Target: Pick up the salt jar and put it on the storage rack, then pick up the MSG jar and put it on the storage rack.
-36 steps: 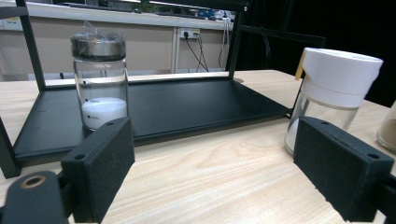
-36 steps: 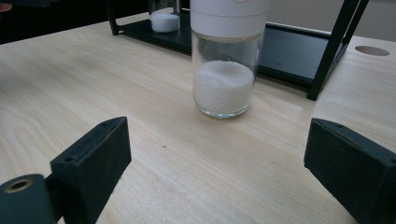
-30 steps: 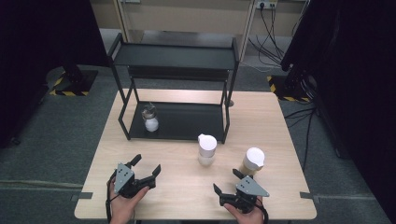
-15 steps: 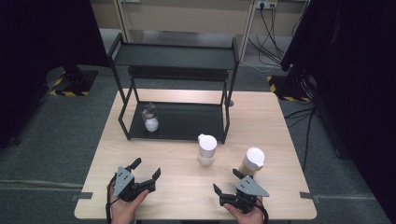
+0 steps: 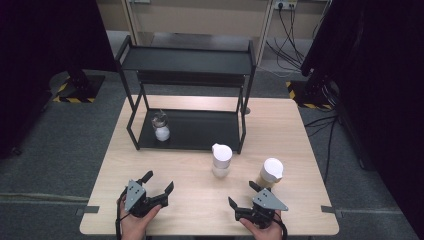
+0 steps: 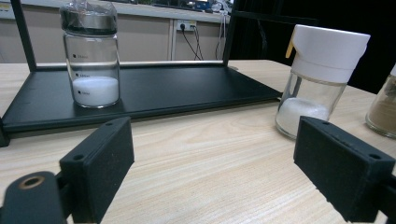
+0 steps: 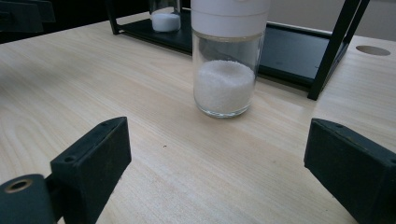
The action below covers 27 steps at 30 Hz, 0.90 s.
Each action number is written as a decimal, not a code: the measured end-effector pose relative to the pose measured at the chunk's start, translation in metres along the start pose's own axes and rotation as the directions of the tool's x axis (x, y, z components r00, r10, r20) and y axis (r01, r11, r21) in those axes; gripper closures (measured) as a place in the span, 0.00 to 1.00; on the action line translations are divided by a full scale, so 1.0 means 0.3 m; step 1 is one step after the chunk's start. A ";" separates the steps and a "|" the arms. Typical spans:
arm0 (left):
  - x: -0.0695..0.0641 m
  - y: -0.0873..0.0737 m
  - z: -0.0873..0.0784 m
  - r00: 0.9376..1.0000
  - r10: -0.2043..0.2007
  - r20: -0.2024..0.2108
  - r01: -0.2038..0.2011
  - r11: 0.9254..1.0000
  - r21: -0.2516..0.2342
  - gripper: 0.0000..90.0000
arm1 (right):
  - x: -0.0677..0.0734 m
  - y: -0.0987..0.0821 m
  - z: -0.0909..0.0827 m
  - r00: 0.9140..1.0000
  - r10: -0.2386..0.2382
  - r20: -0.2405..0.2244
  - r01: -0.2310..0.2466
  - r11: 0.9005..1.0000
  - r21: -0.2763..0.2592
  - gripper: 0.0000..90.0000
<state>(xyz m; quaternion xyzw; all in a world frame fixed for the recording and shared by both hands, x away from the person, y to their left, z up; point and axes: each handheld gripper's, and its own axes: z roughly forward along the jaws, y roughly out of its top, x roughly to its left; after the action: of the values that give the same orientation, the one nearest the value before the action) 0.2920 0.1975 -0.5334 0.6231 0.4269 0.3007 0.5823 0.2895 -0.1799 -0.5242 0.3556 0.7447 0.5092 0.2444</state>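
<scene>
low in the frame my left gripper and right gripper hover over the table, fingers spread wide and empty, facing the white-capped jar.

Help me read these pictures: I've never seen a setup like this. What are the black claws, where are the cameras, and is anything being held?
A person holds a two-jaw tool in each hand: the left hand-held gripper and the right hand-held gripper. One picture looks down from above; the other two come from cameras riding on each tool, looking along its jaws. On the wooden table stand a black rack with a glass jar on its lower shelf, a white-lidded shaker, and a jar of brownish powder. Both grippers are open, holding nothing.
</scene>
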 end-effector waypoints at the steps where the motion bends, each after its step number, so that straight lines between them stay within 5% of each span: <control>1: -0.001 0.000 0.000 1.000 0.001 0.000 -0.001 1.000 0.000 0.13 | 0.000 0.000 0.000 1.000 0.000 0.000 0.000 1.000 0.000 0.09; 18: -0.008 -0.001 -0.001 1.000 0.016 -0.002 -0.016 1.000 0.000 0.12 | -0.007 0.002 0.003 1.000 0.016 -0.008 -0.016 1.000 0.002 0.07; 27: -0.008 -0.001 -0.001 1.000 0.017 0.000 -0.017 1.000 -0.002 0.12 | -0.005 0.085 0.037 1.000 0.015 -0.005 -0.015 0.999 -0.039 0.05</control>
<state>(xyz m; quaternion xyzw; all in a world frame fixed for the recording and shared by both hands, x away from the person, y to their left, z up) 0.2905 0.1956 -0.5333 0.6264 0.4213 0.3058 0.5802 0.3055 -0.1687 -0.5045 0.3552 0.7325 0.5261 0.2458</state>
